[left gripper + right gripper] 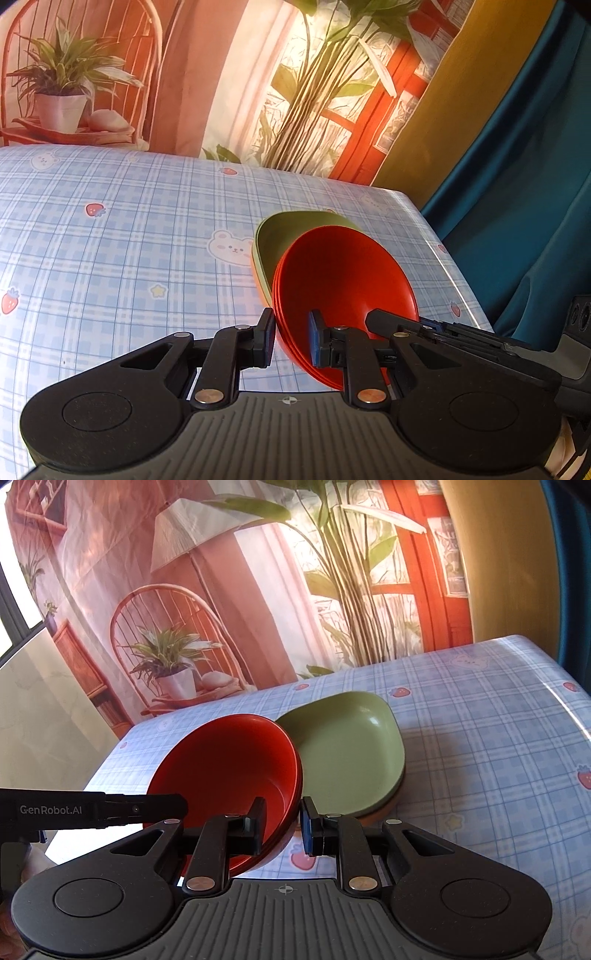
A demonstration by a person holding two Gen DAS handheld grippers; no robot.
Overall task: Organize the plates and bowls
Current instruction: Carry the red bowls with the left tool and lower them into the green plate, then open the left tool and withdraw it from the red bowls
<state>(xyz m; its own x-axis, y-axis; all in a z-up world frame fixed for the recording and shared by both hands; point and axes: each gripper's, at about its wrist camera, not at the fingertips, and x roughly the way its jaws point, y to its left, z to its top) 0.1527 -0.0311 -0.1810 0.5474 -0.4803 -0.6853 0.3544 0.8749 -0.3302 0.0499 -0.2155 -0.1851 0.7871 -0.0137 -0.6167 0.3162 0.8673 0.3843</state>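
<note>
Left gripper (291, 341) pinched on the near rim of the red bowls (347, 280), one pad outside the wall, the blue pad inside. Right gripper (282, 825) clamped likewise on the opposite rim of the same nested red stack (229, 768), black finger inside, blue pad outside; the other tool's arm visible at the left edge of that view, reaching in to the same stack. Bowls tilted between the two grips, apparently lifted clear of the checked tablecloth (480, 738), though the underside stays hidden. Straight ahead of both grippers, just beyond the bowls: the green plate (351, 760), lying flat on an orange plate (380, 810) of which only an edge shows. Seen from the right wrist, plate ahead and slightly right, long axis running away from the fingers; seen from the left wrist, ahead and mostly hidden behind the bowls. Neither hand clearly nearer. Likely next: carrying the stack forward and lowering it level into the green plate, both grips kept matched to avoid tipping.
</note>
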